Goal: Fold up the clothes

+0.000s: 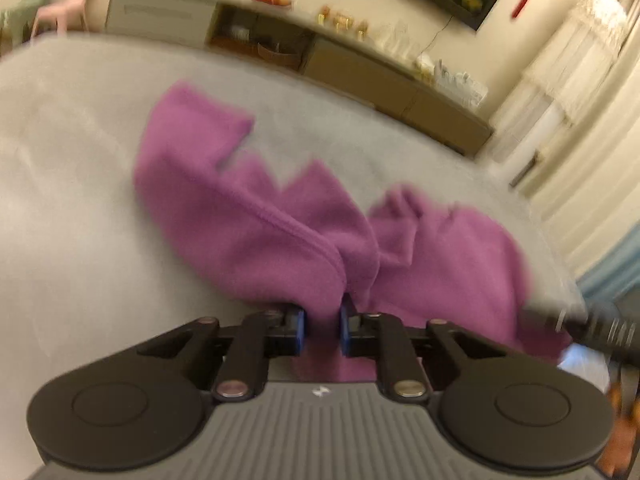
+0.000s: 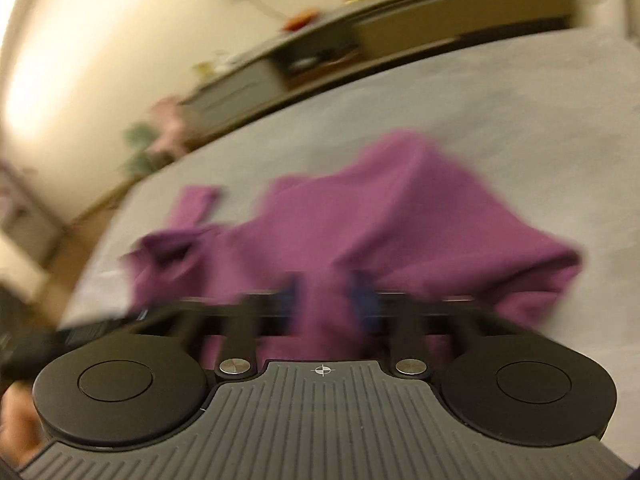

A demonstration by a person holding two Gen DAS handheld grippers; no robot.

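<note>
Warm, dim indoor light fills both views. Motion blur smears everything, worst in the right wrist view. Fisheye distortion bends the edges; corners go dark.

You have a wide bed (image 1: 80,200) in front of you, covered with a plain light grey sheet (image 2: 500,112). On this sheet lies one purple fleece garment (image 1: 248,208), crumpled, with a sleeve (image 2: 194,204) stretched out flat on the sheet. Both views are blurred, so small wrinkles are not clear.

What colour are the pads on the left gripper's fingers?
Blue pads, clearest in the left wrist view, pinching the purple garment.
</note>
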